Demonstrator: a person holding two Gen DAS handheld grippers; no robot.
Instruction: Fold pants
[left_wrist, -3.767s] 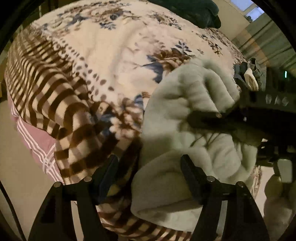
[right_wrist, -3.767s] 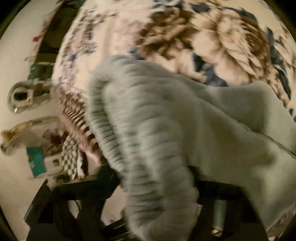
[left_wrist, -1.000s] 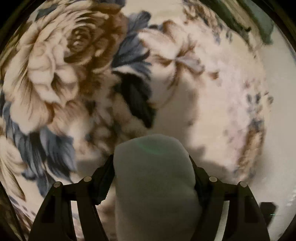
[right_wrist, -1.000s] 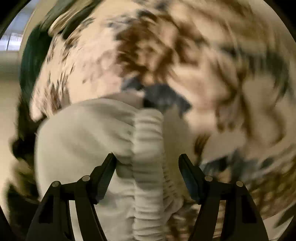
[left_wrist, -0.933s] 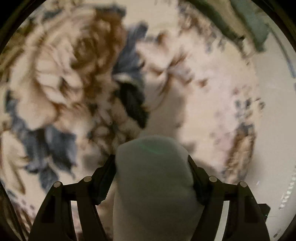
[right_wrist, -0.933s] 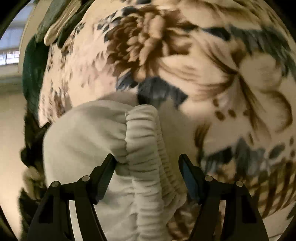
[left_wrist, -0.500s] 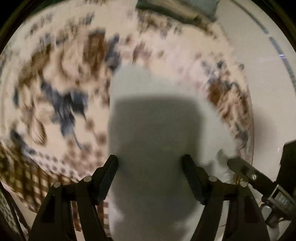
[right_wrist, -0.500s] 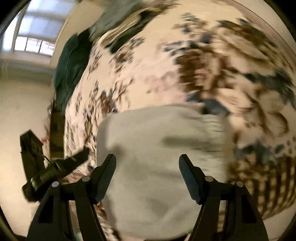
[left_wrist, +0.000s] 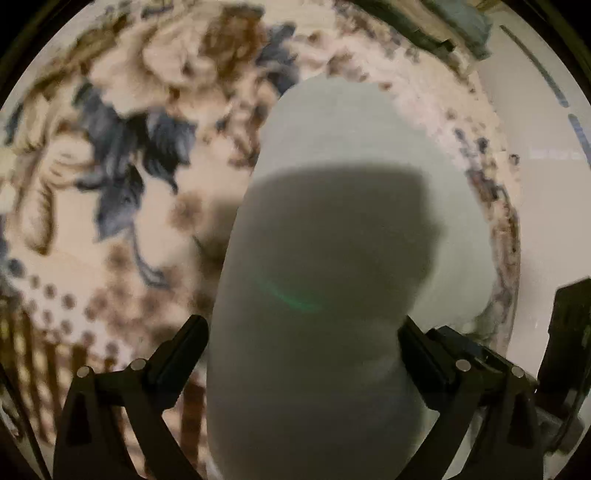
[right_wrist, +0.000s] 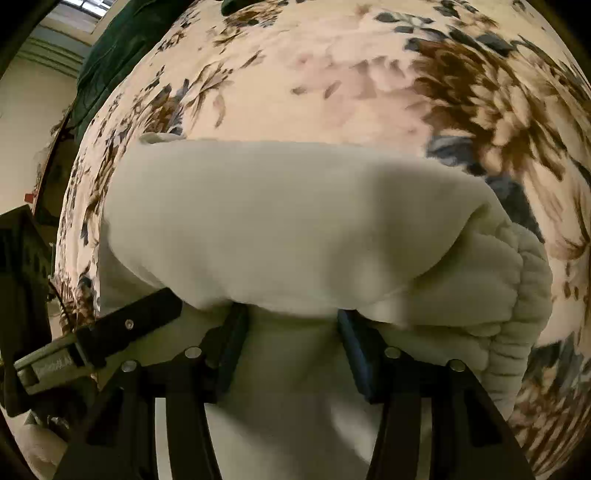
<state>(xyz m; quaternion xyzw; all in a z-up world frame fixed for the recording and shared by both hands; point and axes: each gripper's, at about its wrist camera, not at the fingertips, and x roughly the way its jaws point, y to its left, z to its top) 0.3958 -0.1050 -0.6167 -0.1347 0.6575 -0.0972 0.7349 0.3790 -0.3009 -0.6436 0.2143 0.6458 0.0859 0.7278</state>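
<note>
The pale grey-white fleece pants (left_wrist: 354, 206) lie folded on the flowered bedspread (left_wrist: 140, 155). In the left wrist view the cloth runs forward from between my left gripper's (left_wrist: 303, 332) wide-apart fingers; the picture is blurred. In the right wrist view the pants (right_wrist: 280, 214) form a thick folded bundle with the ribbed waistband (right_wrist: 524, 295) at the right. My right gripper (right_wrist: 291, 317) has a fold of the cloth between its closed-in fingers. The left gripper shows at the left of the right wrist view (right_wrist: 122, 332), against the bundle's edge.
The bedspread (right_wrist: 332, 81) has brown and blue flowers and a striped border (left_wrist: 33, 354). Dark green fabric (right_wrist: 122, 40) lies at the far end of the bed. The bed's edge and pale floor (left_wrist: 546, 206) are at the right of the left wrist view.
Both grippers have swung the held ends over and down, so the pants now lie as a folded bundle. The right gripper's fingers have closed in on a fold of the cloth.
</note>
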